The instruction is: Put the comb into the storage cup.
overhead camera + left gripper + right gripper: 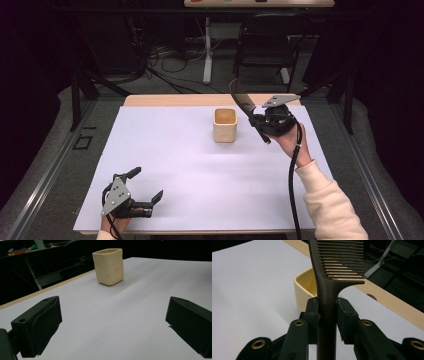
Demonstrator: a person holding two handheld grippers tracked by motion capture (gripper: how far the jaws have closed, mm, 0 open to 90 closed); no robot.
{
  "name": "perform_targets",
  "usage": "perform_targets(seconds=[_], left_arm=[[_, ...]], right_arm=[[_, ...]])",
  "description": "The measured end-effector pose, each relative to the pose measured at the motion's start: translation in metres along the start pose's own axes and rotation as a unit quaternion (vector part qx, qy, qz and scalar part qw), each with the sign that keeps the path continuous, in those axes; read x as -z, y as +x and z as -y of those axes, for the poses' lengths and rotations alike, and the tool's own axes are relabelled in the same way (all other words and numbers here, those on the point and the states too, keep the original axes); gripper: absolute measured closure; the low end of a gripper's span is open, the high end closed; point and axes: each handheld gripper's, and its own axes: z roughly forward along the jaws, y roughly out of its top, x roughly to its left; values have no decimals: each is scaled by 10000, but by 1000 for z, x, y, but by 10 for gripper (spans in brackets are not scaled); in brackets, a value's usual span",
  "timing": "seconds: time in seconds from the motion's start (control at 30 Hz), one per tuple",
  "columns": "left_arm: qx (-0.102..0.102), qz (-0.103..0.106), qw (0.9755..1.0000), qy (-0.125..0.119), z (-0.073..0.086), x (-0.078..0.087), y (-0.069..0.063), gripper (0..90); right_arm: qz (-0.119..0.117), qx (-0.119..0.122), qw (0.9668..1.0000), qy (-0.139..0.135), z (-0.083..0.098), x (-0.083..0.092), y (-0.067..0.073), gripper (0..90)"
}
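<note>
A dark brown comb (242, 102) is clamped by its handle in my right gripper (258, 122), raised just right of a cream square cup (224, 125) that stands upright on the white table sheet (175, 165). In the right gripper view the jaws press both sides of the comb handle (327, 312), its teeth rise above, and the cup (303, 287) sits behind and below. My left gripper (147, 183) rests near the front left of the sheet, open with nothing in it. In the left gripper view its jaws stand wide apart (113, 315), with the cup (108, 266) farther off.
The wooden table edge (170, 100) runs along the far side of the sheet. Beyond it, on the floor, are a black chair (265, 45), a white desk leg (207, 50) and loose cables. The person's cream sleeve (330, 200) comes in at the lower right.
</note>
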Motion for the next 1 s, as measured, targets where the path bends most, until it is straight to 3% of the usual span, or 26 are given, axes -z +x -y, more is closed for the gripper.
perform_targets(seconds=[1.0], left_arm=[[6, -8, 10000, -13, 0, 0, 0, 4]], right_arm=[[66, 133, 9999, -75, -22, -17, 3, 723]])
